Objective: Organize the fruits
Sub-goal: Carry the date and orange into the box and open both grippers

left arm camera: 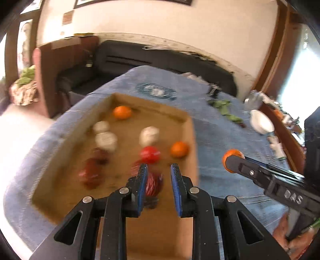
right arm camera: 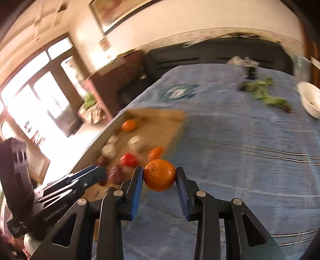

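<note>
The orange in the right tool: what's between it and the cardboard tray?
Only a strip of blue cloth. The left wrist view shows the orange beyond the tray's right wall.

Bright room with a blue-covered bed and dark furniture

A blue woven bedspread with pale stripes (right arm camera: 250,140) covers the bed, and a black padded headboard (left arm camera: 160,58) runs along its far edge against a cream plaster wall (left arm camera: 160,20). Dark-framed pictures (right arm camera: 120,14) hang on that wall. Past the bed's far left corner stands a dark brown wooden cabinet (left arm camera: 66,60). Strong daylight pours through a tall dark-framed glass door (right arm camera: 40,100) on the left, washing out the pale floor (left arm camera: 18,128) beside the bed.
</note>
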{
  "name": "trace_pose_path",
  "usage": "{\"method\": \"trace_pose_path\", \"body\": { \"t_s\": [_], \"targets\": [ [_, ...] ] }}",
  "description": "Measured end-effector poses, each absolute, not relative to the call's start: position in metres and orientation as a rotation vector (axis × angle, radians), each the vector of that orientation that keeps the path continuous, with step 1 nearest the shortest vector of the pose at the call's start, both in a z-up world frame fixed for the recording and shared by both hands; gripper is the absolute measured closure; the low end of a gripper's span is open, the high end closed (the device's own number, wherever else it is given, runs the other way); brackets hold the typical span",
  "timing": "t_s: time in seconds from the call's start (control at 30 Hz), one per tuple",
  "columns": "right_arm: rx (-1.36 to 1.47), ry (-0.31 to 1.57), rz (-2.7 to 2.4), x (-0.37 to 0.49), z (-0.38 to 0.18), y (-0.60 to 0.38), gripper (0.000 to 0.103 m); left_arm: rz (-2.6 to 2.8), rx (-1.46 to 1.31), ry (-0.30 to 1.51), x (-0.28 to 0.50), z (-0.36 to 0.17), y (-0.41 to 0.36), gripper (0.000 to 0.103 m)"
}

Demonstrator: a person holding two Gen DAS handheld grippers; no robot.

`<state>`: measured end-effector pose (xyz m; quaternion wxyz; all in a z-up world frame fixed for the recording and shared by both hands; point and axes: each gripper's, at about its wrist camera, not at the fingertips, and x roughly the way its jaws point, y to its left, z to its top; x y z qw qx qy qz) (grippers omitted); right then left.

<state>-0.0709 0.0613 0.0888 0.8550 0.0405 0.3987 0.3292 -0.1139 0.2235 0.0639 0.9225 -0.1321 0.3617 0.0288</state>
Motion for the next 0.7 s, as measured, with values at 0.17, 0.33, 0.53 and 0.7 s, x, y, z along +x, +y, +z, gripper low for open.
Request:
{"method": "trace_pose_path", "body": {
  "t_s": [0.17, 0.33, 0.53, 0.7],
  "targets": [
    [-0.006, 0.863, 0.755, -0.094, 0.074, 0.109, 0.066, 0.119, -0.262, 0.782, -0.122, 0.048, 0.245, 0.08],
    [-0.111, 0.859, 0.768, -0.113, 0.061, 0.136, 0.066, 0.154, -0.322, 0.817, -0.121, 0.036, 0.265, 0.08],
    [-0.167, 0.87, 0.766, -0.115, 0.049, 0.152, 0.066, 0.156, -0.361, 0.818, -0.122, 0.03, 0.272, 0.08],
    [-0.213, 0.85, 0.758, -0.121, 0.045, 0.157, 0.064, 0.172, -0.383, 0.798, -0.129, 0.035, 0.278, 0.06]
  ]
}}
